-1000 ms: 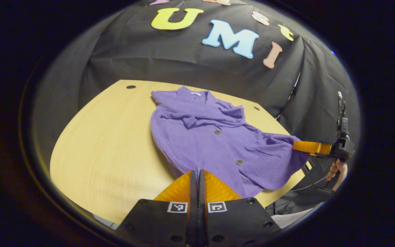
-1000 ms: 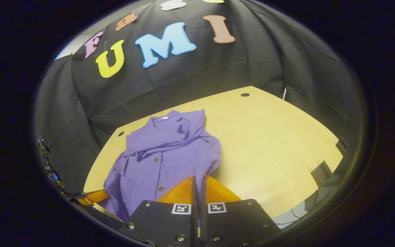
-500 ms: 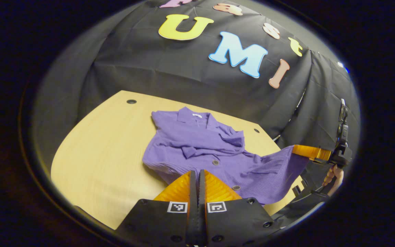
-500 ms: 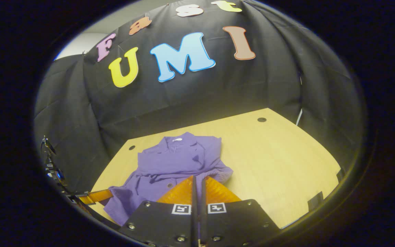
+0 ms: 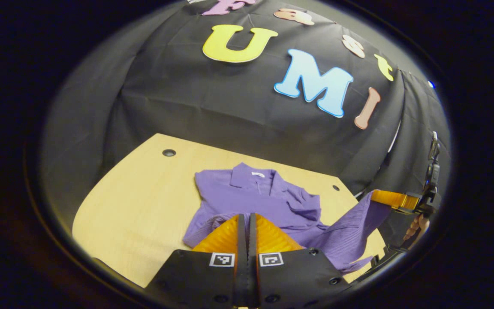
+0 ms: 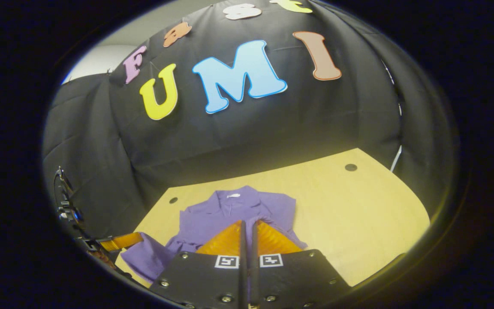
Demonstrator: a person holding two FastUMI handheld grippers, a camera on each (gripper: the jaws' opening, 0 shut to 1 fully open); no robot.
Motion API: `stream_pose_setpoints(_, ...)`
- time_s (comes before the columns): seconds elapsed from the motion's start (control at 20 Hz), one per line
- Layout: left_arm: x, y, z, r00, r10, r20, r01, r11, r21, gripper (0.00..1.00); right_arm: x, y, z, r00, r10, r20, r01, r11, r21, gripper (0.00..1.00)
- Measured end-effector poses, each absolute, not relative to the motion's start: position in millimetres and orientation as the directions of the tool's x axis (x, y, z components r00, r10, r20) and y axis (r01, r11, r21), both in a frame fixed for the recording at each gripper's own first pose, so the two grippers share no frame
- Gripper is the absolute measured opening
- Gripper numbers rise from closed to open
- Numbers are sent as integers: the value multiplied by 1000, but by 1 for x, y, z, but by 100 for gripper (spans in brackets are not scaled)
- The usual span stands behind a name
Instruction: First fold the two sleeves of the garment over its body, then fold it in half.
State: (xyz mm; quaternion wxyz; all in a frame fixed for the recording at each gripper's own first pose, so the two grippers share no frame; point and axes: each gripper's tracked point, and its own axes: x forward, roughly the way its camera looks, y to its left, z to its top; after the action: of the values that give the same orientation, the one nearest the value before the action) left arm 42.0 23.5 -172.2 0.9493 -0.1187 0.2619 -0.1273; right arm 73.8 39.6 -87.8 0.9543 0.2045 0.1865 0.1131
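A purple shirt point(image 5: 255, 201) is lying collar-away on the wooden table point(image 5: 135, 206), its sleeves already crossing its body. The left gripper point(image 5: 247, 223) and the right gripper point(image 6: 248, 227) are each pinching a corner of the hem, fingers pressed together on the cloth, and holding that near edge raised above the table. Gripping both corners is likely keeping the hem taut and level, so the lower half can be carried over toward the collar point(image 6: 232, 197) for the fold in half.
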Motion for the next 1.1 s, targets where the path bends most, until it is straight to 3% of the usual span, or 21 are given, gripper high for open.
stream_pose_setpoints(0.35, 141, 36, -167, 866, -217, -451, 89, 954, -287, 7, 159, 28, -84, 899, 318, -301, -155, 874, 460, 3)
stream_pose_setpoints(0.75, 253, 30, -186, 886, -135, -443, 67, 984, -165, 5, 258, 19, -110, 909, 254, -330, -120, 919, 377, 2)
stream_pose_setpoints(1.1, 312, 29, -217, 898, -56, -436, 25, 997, -78, 6, 317, 10, -160, 905, 172, -389, -55, 954, 295, 3)
